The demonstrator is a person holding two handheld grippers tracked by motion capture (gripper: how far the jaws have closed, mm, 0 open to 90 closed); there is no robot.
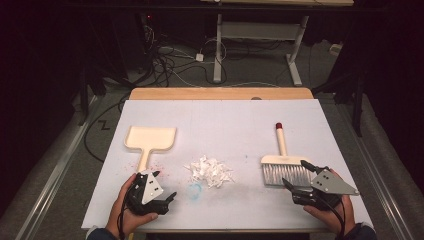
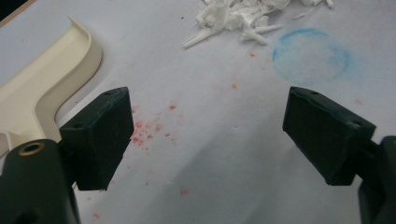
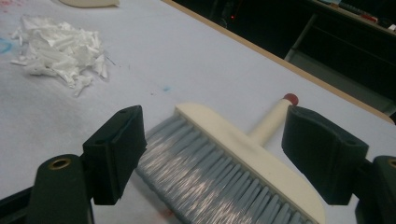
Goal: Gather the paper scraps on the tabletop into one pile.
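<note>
A cream dustpan [image 1: 150, 139] lies at the left of the white-covered table, its handle toward the person. My left gripper [image 1: 165, 185] rests just past the handle's end, open and empty; in the left gripper view [image 2: 208, 121] the dustpan [image 2: 46, 79] lies beside its left jaw. A heap of white paper shreds [image 1: 209, 171] [image 2: 238, 16] [image 3: 58, 49] sits mid-table. At the right lies a hand brush [image 1: 286, 167] with grey bristles, a cream handle and a red tip. My right gripper [image 1: 296, 173] [image 3: 215, 140] stands open over the brush [image 3: 243, 149], one jaw on each side, not pressing.
A blue ring mark [image 1: 195, 190] [image 2: 310, 56] and red specks [image 2: 144, 133] stain the white sheet [image 1: 225, 125]. A strip of wooden tabletop [image 1: 220, 93] shows along the far edge. Beyond it are floor cables [image 1: 170, 62] and a desk frame [image 1: 218, 45].
</note>
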